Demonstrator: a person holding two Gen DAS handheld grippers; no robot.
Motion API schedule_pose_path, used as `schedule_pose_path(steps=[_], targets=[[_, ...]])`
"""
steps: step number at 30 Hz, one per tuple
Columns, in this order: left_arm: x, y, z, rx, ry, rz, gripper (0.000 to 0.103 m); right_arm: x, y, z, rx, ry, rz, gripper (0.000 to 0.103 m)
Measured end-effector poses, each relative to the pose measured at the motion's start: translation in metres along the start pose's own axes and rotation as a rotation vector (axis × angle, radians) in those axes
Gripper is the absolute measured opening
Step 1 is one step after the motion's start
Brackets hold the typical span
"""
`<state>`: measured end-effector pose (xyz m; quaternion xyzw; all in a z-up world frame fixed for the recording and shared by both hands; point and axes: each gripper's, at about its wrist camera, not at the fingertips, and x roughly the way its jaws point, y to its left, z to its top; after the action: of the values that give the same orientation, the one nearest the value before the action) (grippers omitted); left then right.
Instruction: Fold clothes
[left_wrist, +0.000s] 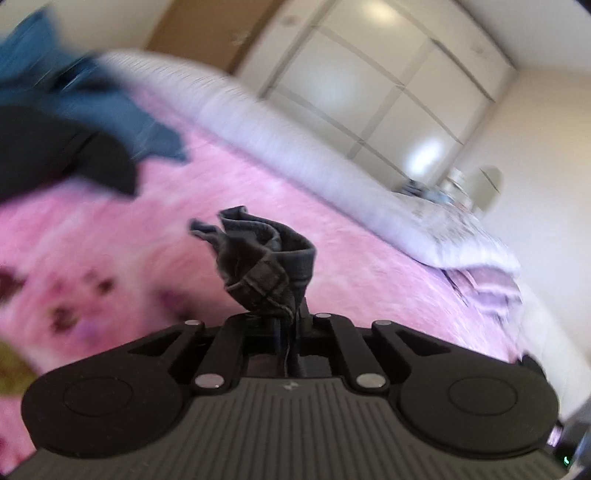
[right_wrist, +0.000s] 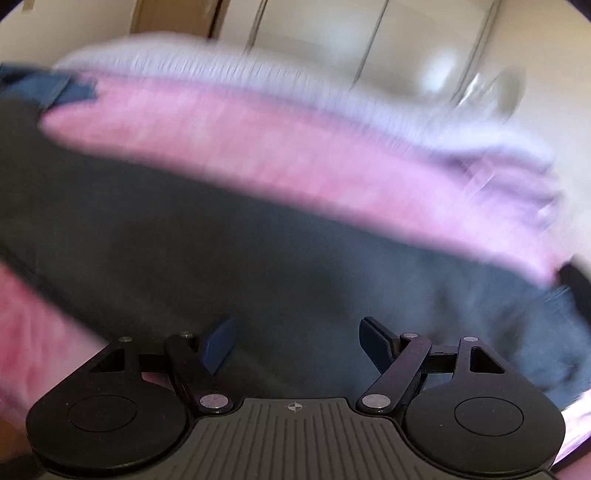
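- Left wrist view: the left gripper (left_wrist: 286, 317) is clamped tight on a bunched hem of the dark garment (left_wrist: 264, 262), which stands up in a crumpled knot just ahead of the jaws, toward twelve o'clock. Behind it stretches the pink bedspread (left_wrist: 369, 266), with a folded lilac blanket (left_wrist: 332, 155) along its far edge at one o'clock. A heap of blue and black clothes (left_wrist: 74, 122) sits at ten o'clock, well apart from the grip.
- Risk here, as I judge it: the pinch takes a wad and not one clean edge, so a pull could drag several layers together and leave the fold lopsided, or the cloth could slip out.
- Hard to make out: the picture is smeared, the heap is cut off by the frame edge, and I cannot tell how many pieces it holds. The dark blotches at eight o'clock are unreadable.
- Right wrist view: the right gripper (right_wrist: 295, 347) stands wide apart with nothing between its fingers (right_wrist: 218, 345), hovering over a broad spread of the same dark garment, which fills the middle of the view above the bedspread.
- Risk: closing from here could nip the bedspread along with the garment.
- Hidden: blur hides the fabric's edges and seams, so I cannot say whether it lies flat or already doubled over.
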<state>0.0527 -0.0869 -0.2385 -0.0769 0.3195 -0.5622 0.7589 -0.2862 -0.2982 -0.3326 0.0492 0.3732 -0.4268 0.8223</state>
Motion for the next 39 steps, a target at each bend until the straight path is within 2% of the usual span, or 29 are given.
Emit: schedule_pose_path(steps=[3, 6, 10, 13, 16, 19, 21, 23, 25, 29, 30, 32, 35, 37, 39], targets=[[0.003, -0.061, 0.0, 0.154, 0.001, -0.06, 0.003, -0.022, -0.019, 0.0, 0.054, -0.062, -0.032, 0.077], [0.006, -0.121, -0.001, 0.309, 0.002, -0.12, 0.003, -0.051, -0.046, -0.013, 0.166, -0.118, -0.057, 0.077], [0.019, -0.209, -0.033, 0.495, 0.023, -0.232, 0.003, -0.087, -0.084, -0.034, 0.304, -0.174, -0.095, 0.077], [0.046, -0.265, -0.075, 0.623, 0.071, -0.302, 0.004, -0.11, -0.115, -0.052, 0.366, -0.179, -0.137, 0.077], [0.086, -0.313, -0.134, 0.806, 0.142, -0.326, 0.005, -0.123, -0.136, -0.069, 0.407, -0.167, -0.176, 0.077], [0.128, -0.339, -0.196, 0.921, 0.349, -0.323, 0.011, -0.134, -0.155, -0.085, 0.439, -0.148, -0.206, 0.077], [0.132, -0.344, -0.215, 0.944, 0.386, -0.323, 0.017, -0.139, -0.165, -0.093, 0.458, -0.14, -0.223, 0.077], [0.123, -0.34, -0.213, 0.937, 0.384, -0.345, 0.021, -0.144, -0.173, -0.098, 0.482, -0.15, -0.24, 0.077], [0.11, -0.33, -0.202, 0.887, 0.395, -0.388, 0.026, -0.142, -0.178, -0.099, 0.511, -0.16, -0.23, 0.077], [0.079, -0.29, -0.159, 0.78, 0.343, -0.422, 0.032, -0.12, -0.173, -0.08, 0.523, -0.192, -0.111, 0.077], [0.072, -0.277, -0.148, 0.742, 0.329, -0.409, 0.037, -0.115, -0.169, -0.074, 0.52, -0.203, -0.068, 0.077], [0.067, -0.252, -0.127, 0.688, 0.297, -0.335, 0.038, -0.103, -0.16, -0.063, 0.543, -0.23, 0.052, 0.077], [0.067, -0.217, -0.107, 0.646, 0.266, -0.217, 0.037, -0.076, -0.154, -0.051, 0.682, -0.199, 0.251, 0.077], [0.072, -0.199, -0.1, 0.614, 0.27, -0.168, 0.037, -0.055, -0.15, -0.044, 0.759, -0.12, 0.32, 0.077], [0.075, -0.187, -0.097, 0.597, 0.266, -0.154, 0.037, -0.04, -0.145, -0.039, 0.793, -0.084, 0.328, 0.077]])
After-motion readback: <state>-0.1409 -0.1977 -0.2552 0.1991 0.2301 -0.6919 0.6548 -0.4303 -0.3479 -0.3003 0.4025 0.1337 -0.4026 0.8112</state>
